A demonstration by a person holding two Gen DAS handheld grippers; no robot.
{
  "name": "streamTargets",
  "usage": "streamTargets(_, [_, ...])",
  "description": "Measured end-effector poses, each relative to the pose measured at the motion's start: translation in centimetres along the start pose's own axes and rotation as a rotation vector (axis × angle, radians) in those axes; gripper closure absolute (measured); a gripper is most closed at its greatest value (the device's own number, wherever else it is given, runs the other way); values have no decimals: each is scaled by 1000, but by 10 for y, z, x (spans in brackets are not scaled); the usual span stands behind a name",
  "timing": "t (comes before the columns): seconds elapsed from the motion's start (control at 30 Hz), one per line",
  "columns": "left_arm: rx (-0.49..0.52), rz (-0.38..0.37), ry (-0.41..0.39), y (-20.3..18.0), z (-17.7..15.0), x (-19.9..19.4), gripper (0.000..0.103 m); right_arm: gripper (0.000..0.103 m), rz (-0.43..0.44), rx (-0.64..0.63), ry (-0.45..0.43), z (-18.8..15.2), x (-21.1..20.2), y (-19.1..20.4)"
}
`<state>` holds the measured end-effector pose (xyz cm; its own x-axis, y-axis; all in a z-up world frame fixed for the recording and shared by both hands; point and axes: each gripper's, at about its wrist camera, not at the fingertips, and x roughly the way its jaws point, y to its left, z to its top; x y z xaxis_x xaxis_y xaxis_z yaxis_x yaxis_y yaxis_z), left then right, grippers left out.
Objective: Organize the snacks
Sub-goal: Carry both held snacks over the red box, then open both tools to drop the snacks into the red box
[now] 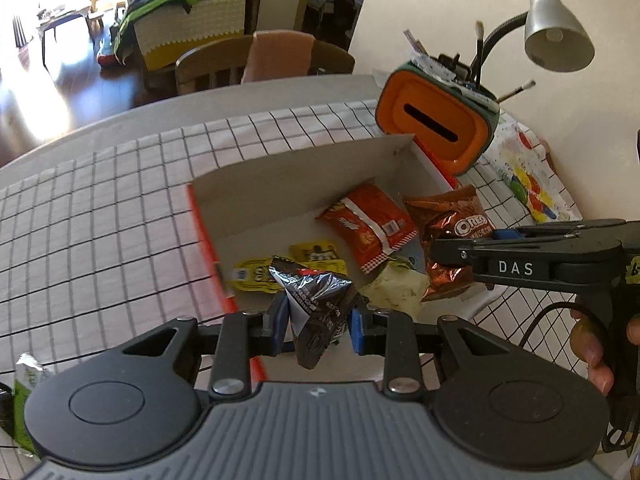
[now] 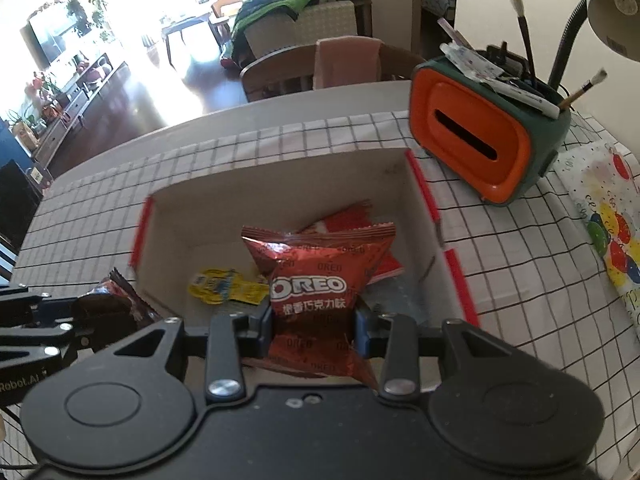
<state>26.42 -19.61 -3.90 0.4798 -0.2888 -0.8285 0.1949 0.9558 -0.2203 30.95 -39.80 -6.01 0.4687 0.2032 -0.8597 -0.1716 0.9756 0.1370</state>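
My left gripper (image 1: pixel 318 322) is shut on a black foil snack packet (image 1: pixel 314 300), held over the near edge of the open cardboard box (image 1: pixel 280 168). My right gripper (image 2: pixel 314 330) is shut on a red-brown Oreo packet (image 2: pixel 316 276) above the box (image 2: pixel 276 184); it also shows in the left wrist view (image 1: pixel 452 244). Inside the box lie an orange-red snack bag (image 1: pixel 366 224), yellow sachets (image 1: pixel 280 268) and a pale green packet (image 1: pixel 396 290). The left gripper and its black packet show at the left of the right wrist view (image 2: pixel 108 308).
An orange and green tissue-box organiser (image 2: pixel 480 140) with brushes stands behind the box at the right. A desk lamp (image 1: pixel 556 32) is at the far right. A colourful dotted paper (image 2: pixel 608 216) lies to the right. A green packet (image 1: pixel 26 392) lies at the near left. A chair (image 1: pixel 256 60) stands behind the table.
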Motion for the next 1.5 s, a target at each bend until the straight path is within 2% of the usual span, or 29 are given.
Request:
streamTargets(0.17, [-3,9,51,-12,5,29,73,66,-3,-17,47,5,19,-16])
streamTargets(0.27, [32,16,73,-22,7,44,73,66,-4,-56,86,7,33,-16])
streamTargets(0.5, [70,79,128,-33,11,75,73,66,5,-102,121,14,57,-18])
streamTargets(0.83, [116,126,201,-46,13,92,73,65,23,-105,145,18,67,-19])
streamTargets(1.0, [124,127,232,-47,13,97,73,65,22,-103,152,18,69,-19])
streamTargets(1.27, [113,112,205,-47,13,91,72,63,15,-91,147,16,67,-18])
streamTargets(1.37, [96,100,189,-44,11,85,66,61,16,-93,137,14,62,-18])
streamTargets(1.43, [84,94,172,-42,10,81,57,58,14,-88,130,13,59,-17])
streamTargets(1.5, [79,85,157,-41,9,76,57,50,18,-82,122,13,54,-17])
